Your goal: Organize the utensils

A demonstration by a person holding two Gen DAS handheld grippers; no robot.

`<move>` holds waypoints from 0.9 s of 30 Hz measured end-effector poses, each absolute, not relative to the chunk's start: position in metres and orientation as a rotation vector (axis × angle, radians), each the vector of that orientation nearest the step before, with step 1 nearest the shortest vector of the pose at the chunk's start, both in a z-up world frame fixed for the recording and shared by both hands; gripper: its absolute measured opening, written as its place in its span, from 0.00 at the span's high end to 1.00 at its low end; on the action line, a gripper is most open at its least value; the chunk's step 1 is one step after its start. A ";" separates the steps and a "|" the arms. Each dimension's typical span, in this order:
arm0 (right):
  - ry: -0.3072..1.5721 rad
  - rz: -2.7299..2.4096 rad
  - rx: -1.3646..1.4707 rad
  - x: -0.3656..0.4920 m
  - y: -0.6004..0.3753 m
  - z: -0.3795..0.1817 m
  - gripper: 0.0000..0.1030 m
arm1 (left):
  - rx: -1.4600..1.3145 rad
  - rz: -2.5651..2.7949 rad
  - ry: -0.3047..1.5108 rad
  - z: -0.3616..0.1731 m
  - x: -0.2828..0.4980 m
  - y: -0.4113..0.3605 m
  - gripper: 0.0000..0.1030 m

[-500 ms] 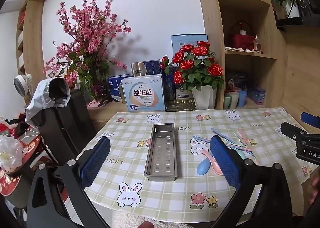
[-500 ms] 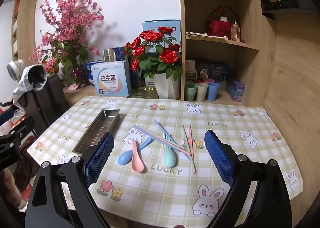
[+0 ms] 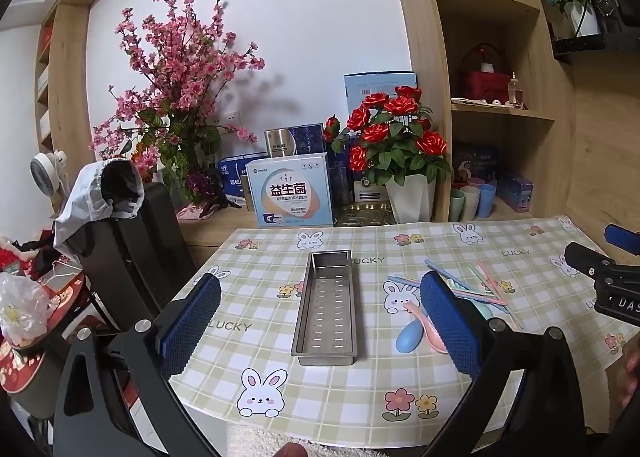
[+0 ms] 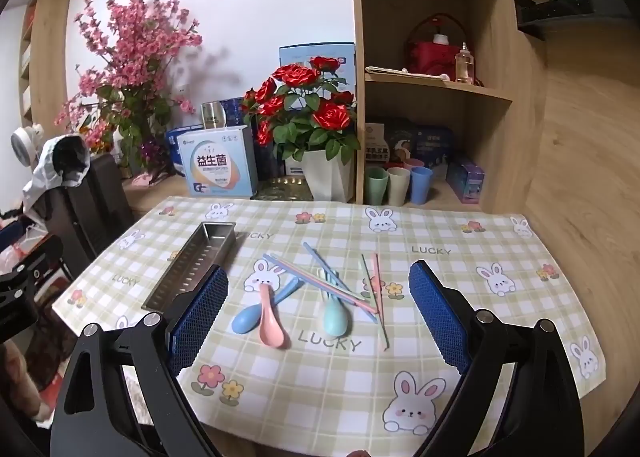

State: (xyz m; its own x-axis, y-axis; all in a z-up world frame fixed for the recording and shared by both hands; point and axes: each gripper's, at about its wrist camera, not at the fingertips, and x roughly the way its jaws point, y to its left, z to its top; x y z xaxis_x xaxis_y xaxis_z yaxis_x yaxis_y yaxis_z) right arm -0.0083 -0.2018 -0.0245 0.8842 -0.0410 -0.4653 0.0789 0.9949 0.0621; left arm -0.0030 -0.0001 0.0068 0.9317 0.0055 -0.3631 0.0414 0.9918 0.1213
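Observation:
A long steel utensil tray (image 3: 326, 307) (image 4: 192, 265) lies empty on the checked tablecloth. Right of it is a loose pile: a blue spoon (image 4: 256, 313) (image 3: 410, 337), a pink spoon (image 4: 272, 323) (image 3: 430, 331), a teal spoon (image 4: 335, 317) and several pastel chopsticks (image 4: 332, 277) (image 3: 478, 289). My left gripper (image 3: 320, 329) hangs open above the near table edge, its jaws framing the tray. Open too, my right gripper (image 4: 318, 321) hovers in front of the spoons with nothing between its fingers. Its black body (image 3: 608, 281) shows at the right edge of the left wrist view.
At the table's back stand a white pot of red roses (image 4: 312, 137), a printed box (image 4: 218, 169), pink blossom branches (image 3: 176, 105) and three cups (image 4: 398, 185) in a wooden shelf. A black chair (image 3: 120, 245) with a draped cloth stands at the left.
Both grippers have shifted only slightly; the right one has edged a little closer to the utensil pile. Nothing on the table has moved.

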 end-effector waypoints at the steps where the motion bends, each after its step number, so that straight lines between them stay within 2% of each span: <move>1: 0.483 -0.063 0.080 -0.008 -0.202 -0.025 0.14 | 0.128 -0.019 0.371 0.007 -0.003 0.000 0.05; 27: 0.486 -0.061 0.083 -0.008 -0.203 -0.026 0.14 | 0.131 -0.015 0.369 0.006 -0.005 0.003 0.05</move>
